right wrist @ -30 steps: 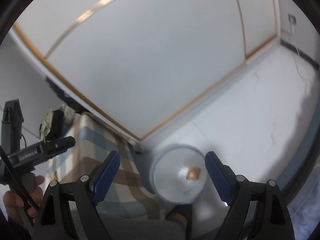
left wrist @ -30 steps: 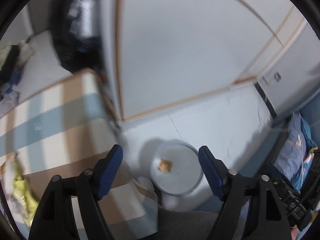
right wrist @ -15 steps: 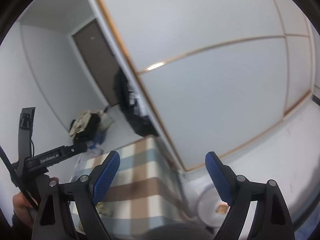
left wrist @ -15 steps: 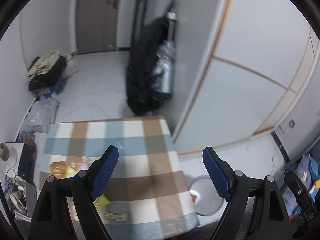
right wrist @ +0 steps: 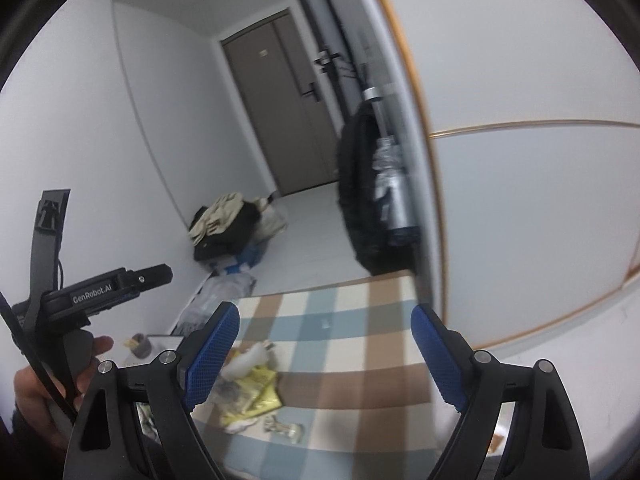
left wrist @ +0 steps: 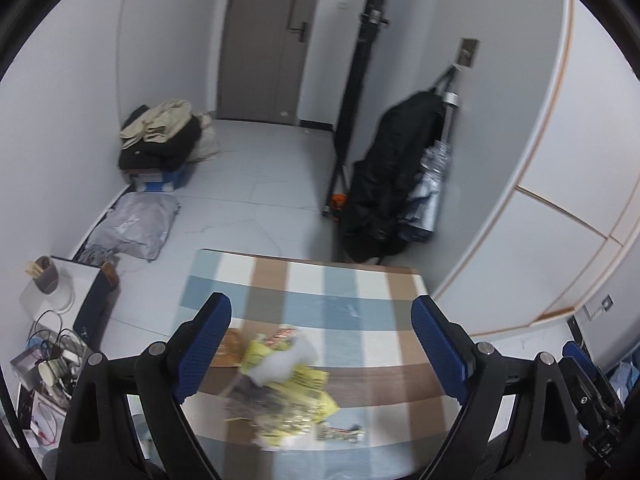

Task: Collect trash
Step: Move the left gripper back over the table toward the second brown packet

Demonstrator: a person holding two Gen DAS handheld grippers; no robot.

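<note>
In the left wrist view we saw the left gripper (left wrist: 320, 344) with its jaws spread wide and empty, held above a checked surface (left wrist: 360, 292) on which a pile of trash (left wrist: 280, 384) lay near the edge closest to us. Only this view showed the white stand (left wrist: 80, 280) with a grey cup (left wrist: 44, 276) at the left, and a tangle of cables (left wrist: 48, 344) below it. In the right wrist view the right gripper (right wrist: 324, 356) likewise had its jaws wide apart with nothing between them; only this view showed the person's left hand (right wrist: 48, 392) gripping the handle of the other gripper, and a white bin (right wrist: 552, 440) on the floor at the lower right, mostly hidden behind the right finger. The yellow wrapper (right wrist: 252, 392) lay flat beside the left blue pad, a white crumpled piece (right wrist: 248, 360) on top. The pile was blurred; its long axis ran roughly from the near edge toward the surface's middle, but we could not tell which way any item pointed.
</note>
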